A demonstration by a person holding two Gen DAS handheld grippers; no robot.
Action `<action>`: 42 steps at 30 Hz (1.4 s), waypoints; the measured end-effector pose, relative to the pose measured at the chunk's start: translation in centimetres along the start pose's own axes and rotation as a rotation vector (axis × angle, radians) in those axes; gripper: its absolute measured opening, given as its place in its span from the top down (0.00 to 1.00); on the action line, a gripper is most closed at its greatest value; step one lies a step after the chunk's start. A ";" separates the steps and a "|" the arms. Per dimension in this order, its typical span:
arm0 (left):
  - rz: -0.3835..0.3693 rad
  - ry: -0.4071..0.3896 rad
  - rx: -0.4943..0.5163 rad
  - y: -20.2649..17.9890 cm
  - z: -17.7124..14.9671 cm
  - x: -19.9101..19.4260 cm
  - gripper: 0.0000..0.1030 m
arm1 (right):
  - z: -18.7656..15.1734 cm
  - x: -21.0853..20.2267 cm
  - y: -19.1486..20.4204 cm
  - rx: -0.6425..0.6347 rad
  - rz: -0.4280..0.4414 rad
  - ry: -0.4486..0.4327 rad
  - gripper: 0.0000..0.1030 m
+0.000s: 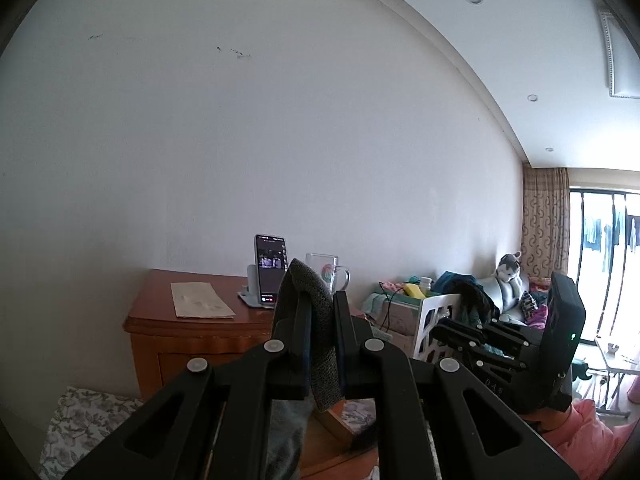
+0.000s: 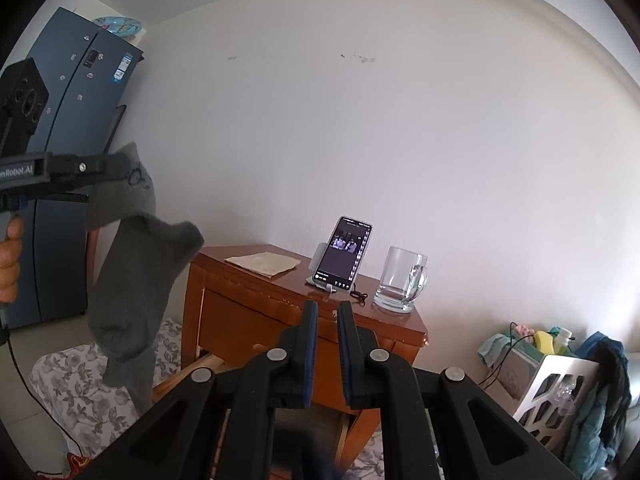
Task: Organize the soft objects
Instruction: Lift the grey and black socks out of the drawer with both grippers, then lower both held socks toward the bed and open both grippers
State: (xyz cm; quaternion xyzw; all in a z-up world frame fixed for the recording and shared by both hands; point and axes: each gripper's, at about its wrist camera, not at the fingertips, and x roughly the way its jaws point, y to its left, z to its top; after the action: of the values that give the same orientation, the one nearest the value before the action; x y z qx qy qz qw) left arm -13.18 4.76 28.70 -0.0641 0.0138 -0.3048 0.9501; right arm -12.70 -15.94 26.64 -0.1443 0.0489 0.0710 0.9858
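The grey sock [image 2: 132, 280] hangs in the air at nine o'clock of the right wrist view, well apart from the wooden tabletop [image 2: 304, 280]. It looks light and limp: it droops from the pinch, so it will swing and fold when carried. A hold near the cuff or on a doubled edge should serve best.

The left gripper [image 1: 322, 300] is nearly closed, clamped on the sock's upper part. The right gripper [image 2: 328, 308] has its jaws almost together with only a thin gap; nothing shows between them.

Something dark and blurred lies below the right gripper; I cannot tell what. The sock's lower end is hidden behind the left gripper in its own view.
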 end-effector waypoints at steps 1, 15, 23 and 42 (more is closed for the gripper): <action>-0.004 0.006 -0.002 -0.1 -0.2 0.0 0.90 | 0.0 -0.1 0.1 -0.007 -0.001 0.001 0.89; 0.017 0.416 -0.028 -1.3 -11.0 6.3 0.90 | -7.9 4.0 3.0 0.035 0.136 0.270 0.89; 0.125 0.648 -0.140 1.6 -18.9 9.3 0.90 | -13.6 6.1 4.4 0.075 0.190 0.431 0.89; 0.365 0.988 -0.278 5.6 -30.9 11.2 0.90 | -22.8 8.9 6.3 0.182 0.230 0.731 0.90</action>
State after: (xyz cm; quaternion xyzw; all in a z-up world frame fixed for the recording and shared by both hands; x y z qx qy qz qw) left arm -2.86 -0.75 -2.48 -0.0348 0.5100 -0.1238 0.8505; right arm -6.59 -15.52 2.09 -0.0655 0.4188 0.1201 0.8977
